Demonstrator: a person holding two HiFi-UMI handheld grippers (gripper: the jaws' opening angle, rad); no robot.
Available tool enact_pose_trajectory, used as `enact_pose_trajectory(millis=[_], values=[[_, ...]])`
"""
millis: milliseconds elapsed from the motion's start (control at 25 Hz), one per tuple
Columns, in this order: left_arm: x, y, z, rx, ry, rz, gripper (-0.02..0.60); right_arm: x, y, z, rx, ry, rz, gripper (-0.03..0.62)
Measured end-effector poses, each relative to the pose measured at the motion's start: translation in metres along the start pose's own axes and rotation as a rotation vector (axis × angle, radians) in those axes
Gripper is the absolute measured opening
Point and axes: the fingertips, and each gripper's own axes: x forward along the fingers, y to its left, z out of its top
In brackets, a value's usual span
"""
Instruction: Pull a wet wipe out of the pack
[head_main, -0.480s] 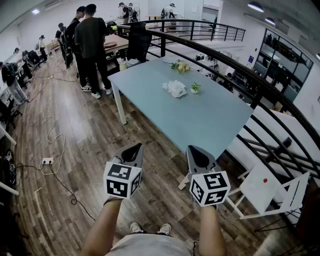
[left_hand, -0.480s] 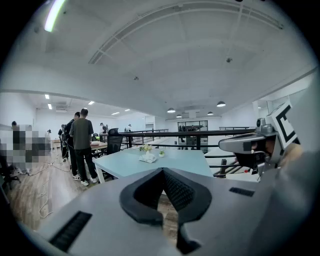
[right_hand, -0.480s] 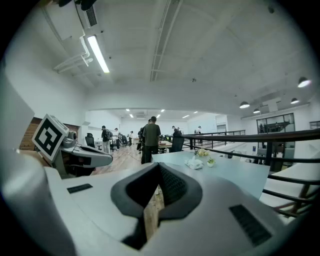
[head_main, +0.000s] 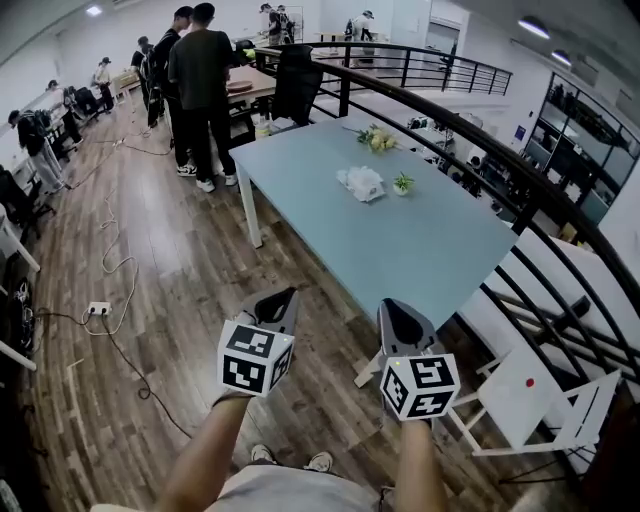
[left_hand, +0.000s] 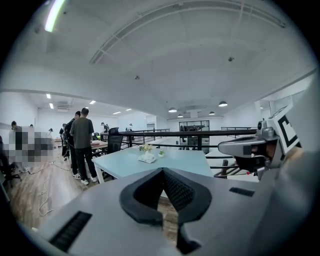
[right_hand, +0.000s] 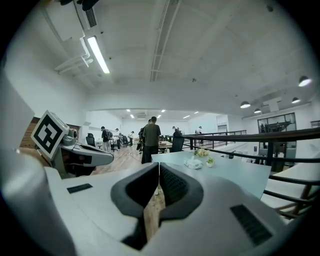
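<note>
Blue table (head_main: 430, 250) ahead bears the wipe pack (head_main: 362, 184); left claw (left_hand: 162, 170) and right claw (right_hand: 159, 164) are closed, empty.

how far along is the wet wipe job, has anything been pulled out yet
Done: nothing yet; the white pack lies untouched far out on the blue table. In hand: nothing; the left gripper and right gripper are both shut and empty, held over the wood floor short of the table. Left: walk up, steady the pack, pinch a wipe and pull it out.
</note>
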Motion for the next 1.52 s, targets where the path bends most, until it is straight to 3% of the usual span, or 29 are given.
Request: enact_pose_trajectory(millis=[240,800,1160,1520], values=[[0.009,-0.007,0.0,-0.005,0.0,0.021,-0.006,0.004,-0.007,-0.003,-0.009,-0.001,0.037,0.013],[0.063,0.017,0.007,-0.019,0.004,0.025,-0.006,0.061,-0.038,-0.002,0.008,-0.003,0.032,0.165],[0.133,0.098,0.015,-0.008,0.013,-0.036,-0.006,0.162,-0.045,0.0,0.027,0.019,-0.037,0.227],[0.22,0.199,0.044,0.004,0.022,-0.151,-0.006,0.285,-0.045,0.019,0.062,0.055,-0.152,0.256]])
